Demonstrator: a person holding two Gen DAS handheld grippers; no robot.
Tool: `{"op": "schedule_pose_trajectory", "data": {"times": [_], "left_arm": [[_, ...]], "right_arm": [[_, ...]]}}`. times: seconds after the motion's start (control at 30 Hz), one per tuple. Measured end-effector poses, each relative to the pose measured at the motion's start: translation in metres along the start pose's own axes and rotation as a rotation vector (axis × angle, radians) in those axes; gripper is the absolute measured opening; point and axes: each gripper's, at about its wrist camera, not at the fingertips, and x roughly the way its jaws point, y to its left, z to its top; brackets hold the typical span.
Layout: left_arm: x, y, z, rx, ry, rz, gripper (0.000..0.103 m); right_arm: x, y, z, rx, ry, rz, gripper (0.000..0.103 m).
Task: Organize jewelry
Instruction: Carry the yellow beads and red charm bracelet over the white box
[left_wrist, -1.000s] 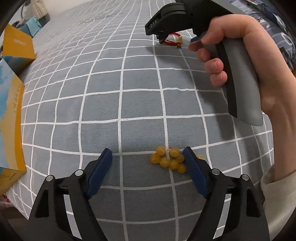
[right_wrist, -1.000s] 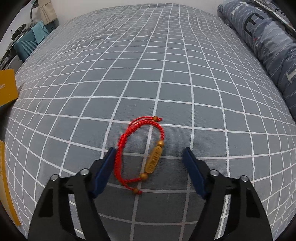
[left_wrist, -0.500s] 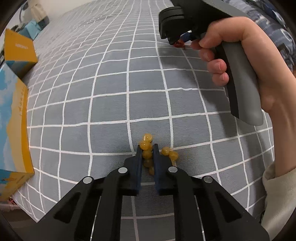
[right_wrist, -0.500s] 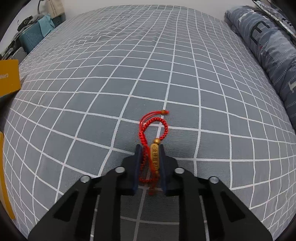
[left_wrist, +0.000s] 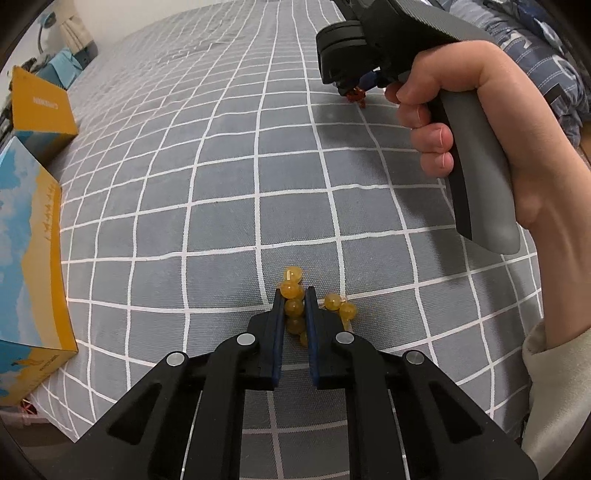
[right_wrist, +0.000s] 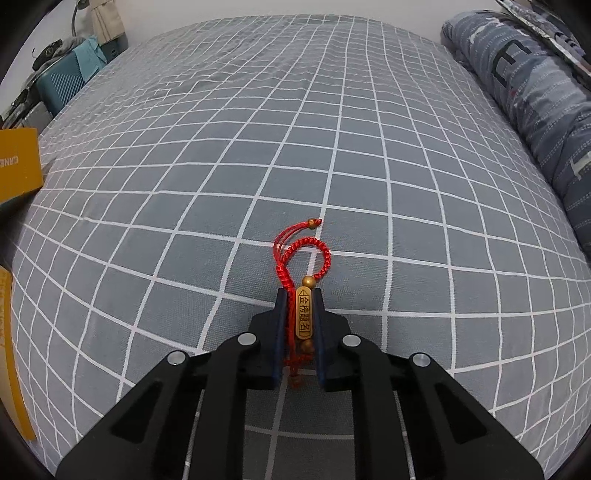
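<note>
My left gripper (left_wrist: 294, 295) is shut on a yellow bead bracelet (left_wrist: 293, 307), low over the grey checked bedspread (left_wrist: 221, 184). Some of its beads stick out in front and to the right of the fingers. My right gripper (right_wrist: 300, 295) is shut on a red cord bracelet (right_wrist: 303, 314) with a gold bar charm; its braided loop hangs out ahead of the fingertips. In the left wrist view the right gripper (left_wrist: 360, 92) is held by a hand at the upper right, with a bit of red cord showing under it.
A blue and yellow box (left_wrist: 29, 258) stands at the left edge of the bed, an orange box (left_wrist: 37, 107) behind it. A folded blue patterned quilt (right_wrist: 535, 92) lies along the right side. A teal case (right_wrist: 62, 88) sits beyond the far left corner.
Both grippers were open around their bracelets one second ago; both have since closed on them. Since half a second ago the right gripper has lifted slightly with the red bracelet.
</note>
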Motion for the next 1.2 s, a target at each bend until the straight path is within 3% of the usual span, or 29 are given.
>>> {"op": "schedule_pose_trajectory", "data": {"times": [0.4,0.73,1.2], "left_arm": [[-0.020,0.012,0.002,-0.012,-0.059,0.025,0.009],[-0.039,0.033,0.004,-0.041,-0.098,0.011,0.009],[-0.073,0.066,0.014,-0.094,-0.178,0.053,0.009]], "right_arm": [[-0.018,-0.004,-0.007,0.045,-0.010,-0.010,0.012],[-0.051,-0.002,-0.013,0.063,-0.040,0.004,0.012],[-0.112,0.016,-0.027,0.063,-0.102,0.025,0.012]]}}
